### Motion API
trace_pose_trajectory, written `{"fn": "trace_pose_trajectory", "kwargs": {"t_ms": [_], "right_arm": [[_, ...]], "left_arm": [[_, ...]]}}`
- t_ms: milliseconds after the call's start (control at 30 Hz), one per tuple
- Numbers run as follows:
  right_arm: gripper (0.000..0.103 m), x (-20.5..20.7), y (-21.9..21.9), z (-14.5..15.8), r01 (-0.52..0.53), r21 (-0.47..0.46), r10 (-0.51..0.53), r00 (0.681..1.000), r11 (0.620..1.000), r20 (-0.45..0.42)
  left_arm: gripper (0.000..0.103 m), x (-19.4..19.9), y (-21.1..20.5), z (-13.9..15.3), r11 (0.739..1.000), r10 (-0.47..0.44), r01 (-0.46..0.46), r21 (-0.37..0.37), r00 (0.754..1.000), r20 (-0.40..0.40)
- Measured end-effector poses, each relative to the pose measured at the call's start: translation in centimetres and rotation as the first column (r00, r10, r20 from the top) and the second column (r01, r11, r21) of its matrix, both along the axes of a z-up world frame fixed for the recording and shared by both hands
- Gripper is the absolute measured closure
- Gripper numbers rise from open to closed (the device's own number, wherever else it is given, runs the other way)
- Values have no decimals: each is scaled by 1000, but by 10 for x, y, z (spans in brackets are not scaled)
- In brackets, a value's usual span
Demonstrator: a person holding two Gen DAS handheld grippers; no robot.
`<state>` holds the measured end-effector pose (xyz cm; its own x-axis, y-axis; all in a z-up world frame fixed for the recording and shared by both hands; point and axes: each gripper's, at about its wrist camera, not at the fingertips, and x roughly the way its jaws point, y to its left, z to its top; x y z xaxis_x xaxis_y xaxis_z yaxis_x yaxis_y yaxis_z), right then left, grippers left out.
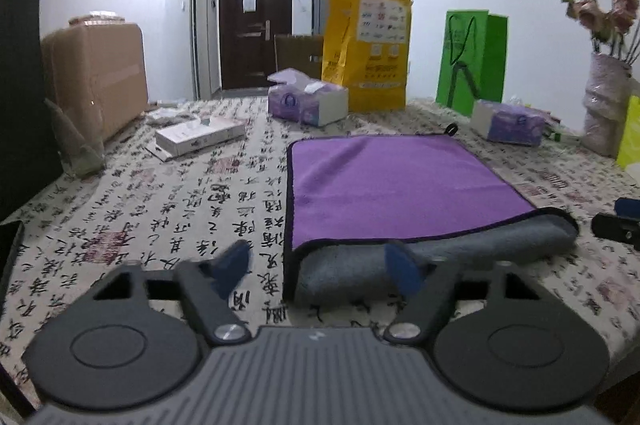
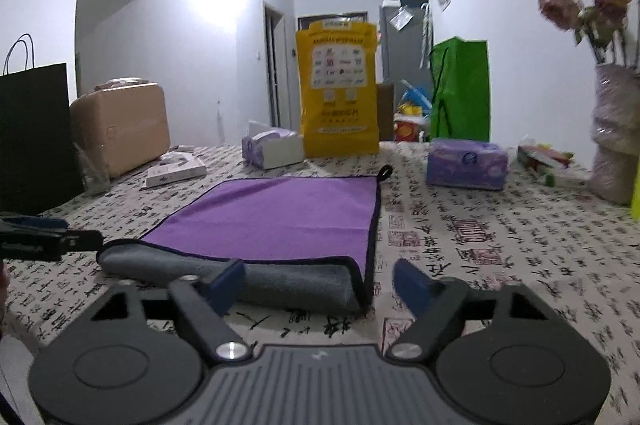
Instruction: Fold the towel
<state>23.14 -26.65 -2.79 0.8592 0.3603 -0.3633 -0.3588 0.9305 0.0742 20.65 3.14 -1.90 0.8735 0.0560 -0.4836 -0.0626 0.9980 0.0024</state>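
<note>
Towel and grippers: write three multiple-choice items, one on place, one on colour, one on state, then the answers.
1. Where is the towel's hanging loop?
A. At a far corner, toward the yellow bag
B. At the near folded edge
C. Under the tissue pack

2. What colour is the towel's upper face?
A. Green
B. Purple
C. Orange

3. How do the left gripper and right gripper stand?
A. Both shut on the towel
B. One open, one shut
C. Both open, holding nothing

Answers:
1. A, the loop sticks out at the far corner.
2. B, the top is purple; the rolled near edge shows grey.
3. C, each wrist view shows blue fingers spread apart with nothing between them.
</note>
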Motion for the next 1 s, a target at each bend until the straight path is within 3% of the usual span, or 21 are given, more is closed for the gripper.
{"fn": "trace_pose_trajectory", "kwargs": {"t_ms": [100,200,300,467,567,633,700,833,1000], "right_arm": [[35,18,2,-2,-16,-8,16,1000,1000,-13],[49,38,4,-5,-38,-10,38,999,999,-36],[53,52,5,-8,-44,-8,44,998,999,-51],[56,74,4,-18,-65,0,64,991,998,-116],[77,79,3,-23,-83,8,83,982,996,-168],[92,79,4,-25,-89,1,88,977,996,-192],[98,78,4,-26,-94,-2,91,976,996,-196],[99,74,4,-22,-88,-19,83,981,996,-175],[99,76,6,-15,-81,-45,74,987,996,-140]], "left_arm": [[50,16,8,-6,1000,5,-7,-29,999,-42],[53,23,16,-10,997,-31,25,-76,997,-69],[61,26,24,-14,987,-87,73,-145,992,-96],[73,22,28,-17,978,-115,94,-184,988,-107],[90,19,29,-16,979,-127,107,-174,986,-110],[91,18,27,-15,977,-150,130,-171,982,-114],[91,19,24,-16,975,-176,156,-160,977,-121],[92,23,19,-17,979,-180,163,-126,974,-137],[97,35,19,-10,993,-103,94,-70,984,-146]]}}
